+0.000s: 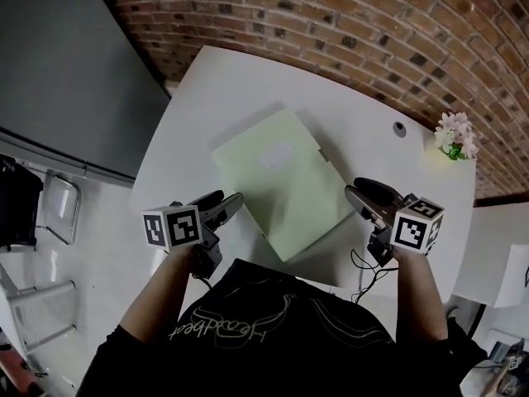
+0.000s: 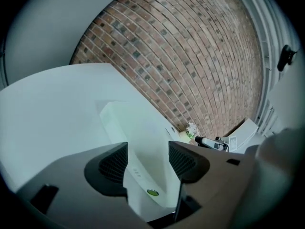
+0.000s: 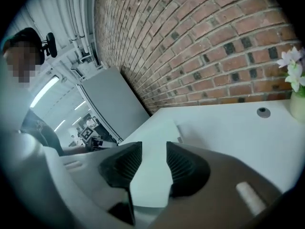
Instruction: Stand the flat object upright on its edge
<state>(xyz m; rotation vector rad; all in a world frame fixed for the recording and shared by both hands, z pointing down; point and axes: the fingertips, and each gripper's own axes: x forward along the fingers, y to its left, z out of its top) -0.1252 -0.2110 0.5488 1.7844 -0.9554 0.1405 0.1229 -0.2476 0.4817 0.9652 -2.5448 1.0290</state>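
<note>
Closest to the camera is a black shirt (image 1: 273,329) with pale script that, upside down from here, looks like "Headbeat", though I'm not sure of it.

Just past that, the left gripper (image 1: 231,198) has its jaws apart and nothing clamped. In its own view the folder (image 1: 285,184) shows in the gap, but the ribbed pads aren't pressing on it. There's a small green dot (image 2: 152,192) low in that gap, and I can't tell if it's on the folder or the gripper. The right gripper (image 1: 354,187) is spread open too, with the folder's pale surface showing between its pads. Each gripper has a cube (image 1: 172,226) with black-and-white square markers, no readable text.

The folder is pale green and lies flat on the white table (image 1: 207,81), turned at an angle. The left gripper's tips are at its left edge and the right gripper's at its right edge. It has a faint white label (image 1: 277,155) near the far end, too washed out to read.

Further back on the table are a small round cap (image 1: 400,128) and white flowers (image 1: 456,135) in the far right corner. Behind them is a brick wall (image 1: 347,15), with a grey panel (image 1: 66,64) off to the left.
</note>
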